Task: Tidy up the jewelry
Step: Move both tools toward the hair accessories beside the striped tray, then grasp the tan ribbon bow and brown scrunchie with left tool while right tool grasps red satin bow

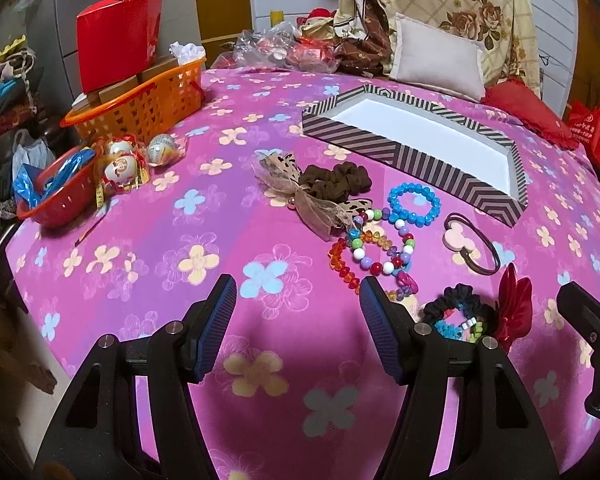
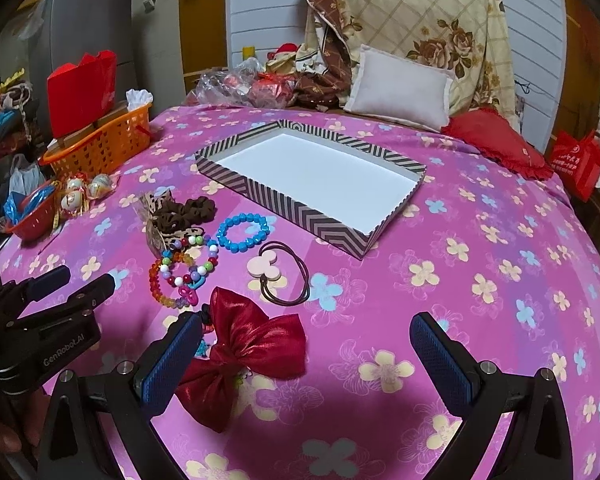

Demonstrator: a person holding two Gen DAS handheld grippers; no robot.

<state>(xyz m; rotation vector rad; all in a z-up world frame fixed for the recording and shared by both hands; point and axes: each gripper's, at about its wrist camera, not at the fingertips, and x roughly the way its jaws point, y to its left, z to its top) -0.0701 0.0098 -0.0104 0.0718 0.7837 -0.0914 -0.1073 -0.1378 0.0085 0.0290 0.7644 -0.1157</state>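
Observation:
A striped shallow box (image 1: pixel 428 156) (image 2: pixel 260 196) with a white bare floor lies on the pink flowered bedspread. In front of it lie a brown scrunchie (image 1: pixel 336 180) (image 2: pixel 188 212), a beige ribbon bow (image 1: pixel 296 196), a blue bead bracelet (image 1: pixel 414 202) (image 2: pixel 242 232), multicolour bead bracelets (image 1: pixel 376 252) (image 2: pixel 184 272), a pink mouse-shaped hair tie (image 1: pixel 462 238) (image 2: pixel 270 266), a black scrunchie (image 1: pixel 460 312) and a red satin bow (image 1: pixel 514 308) (image 2: pixel 244 352). My left gripper (image 1: pixel 298 308) is open and empty, left of the pile. My right gripper (image 2: pixel 306 348) is open, with the red bow between its fingers near the left one.
An orange basket (image 1: pixel 140 108) (image 2: pixel 100 148) with a red box (image 1: pixel 116 40) and a red bowl (image 1: pixel 60 196) with wrapped ornaments stand at the left edge. Pillows (image 2: pixel 400 88), a red cushion (image 2: pixel 496 140) and plastic bags lie at the back. The left gripper also shows in the right wrist view (image 2: pixel 72 280).

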